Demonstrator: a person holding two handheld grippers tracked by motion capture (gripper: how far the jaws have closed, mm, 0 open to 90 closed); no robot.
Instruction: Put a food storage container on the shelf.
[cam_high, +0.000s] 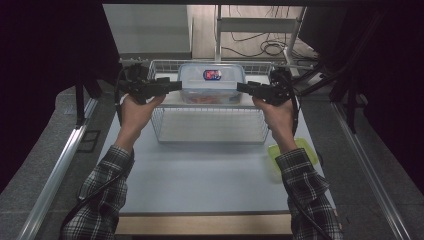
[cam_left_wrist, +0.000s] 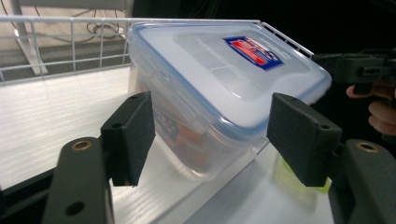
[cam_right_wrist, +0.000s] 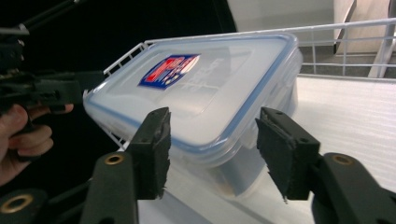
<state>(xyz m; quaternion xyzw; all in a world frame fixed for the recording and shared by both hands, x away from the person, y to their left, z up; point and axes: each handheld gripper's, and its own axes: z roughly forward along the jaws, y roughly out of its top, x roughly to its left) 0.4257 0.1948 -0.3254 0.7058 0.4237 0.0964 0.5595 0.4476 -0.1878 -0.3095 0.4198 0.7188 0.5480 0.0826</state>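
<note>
While both grippers' jaws stand apart, the clear rectangular plastic box (cam_high: 211, 82) sits in the white wire basket (cam_high: 210, 131).

Both forearms, in plaid sleeves, enter from the near edge and extend toward the far side. The left gripper (cam_high: 176, 85) is held level, pointing right, jaws parted with a clear gap. The right gripper (cam_high: 241, 87) is held level, pointing left, jaws likewise parted. The two gripper tips face each other, well apart.
</note>
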